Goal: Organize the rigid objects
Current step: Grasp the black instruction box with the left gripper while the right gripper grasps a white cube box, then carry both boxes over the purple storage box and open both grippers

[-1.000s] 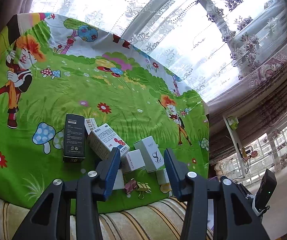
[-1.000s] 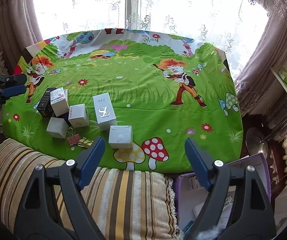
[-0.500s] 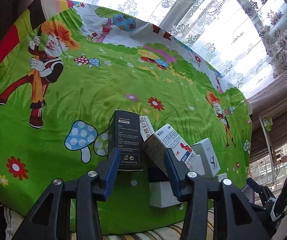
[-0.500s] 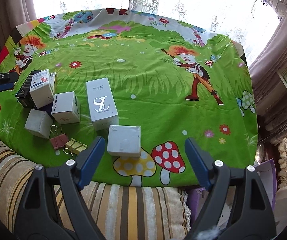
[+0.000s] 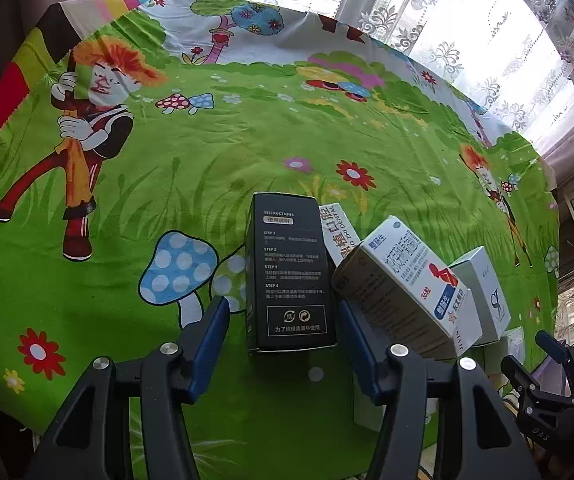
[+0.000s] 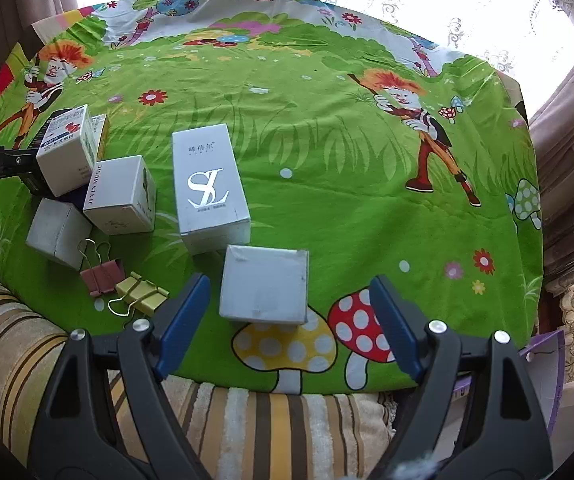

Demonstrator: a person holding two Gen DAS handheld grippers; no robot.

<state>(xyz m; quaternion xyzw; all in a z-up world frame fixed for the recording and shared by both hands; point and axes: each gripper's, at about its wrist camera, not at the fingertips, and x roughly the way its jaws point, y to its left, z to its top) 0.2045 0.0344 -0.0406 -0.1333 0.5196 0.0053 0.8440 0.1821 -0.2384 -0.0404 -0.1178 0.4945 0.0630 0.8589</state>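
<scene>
A desk (image 6: pixel 327 168) under a bright cartoon cloth carries a loose cluster of boxes at its near left, none visibly sorted. The tall white box (image 6: pixel 209 188) lies flat. The left tool (image 5: pixel 283 324), open, straddles the black box (image 5: pixel 291 272). The right tool (image 6: pixel 287 300), open, brackets a small white box (image 6: pixel 265 284). Two binder clips (image 6: pixel 121 286) lie nearby. Nearly everything seems left.

Your cartoon tablecloth (image 6: pixel 327 152) carries boxes near its left edge: black box (image 5: pixel 291 272), tall white box (image 6: pixel 207 184), clips (image 6: pixel 123 280) at the front edge
</scene>
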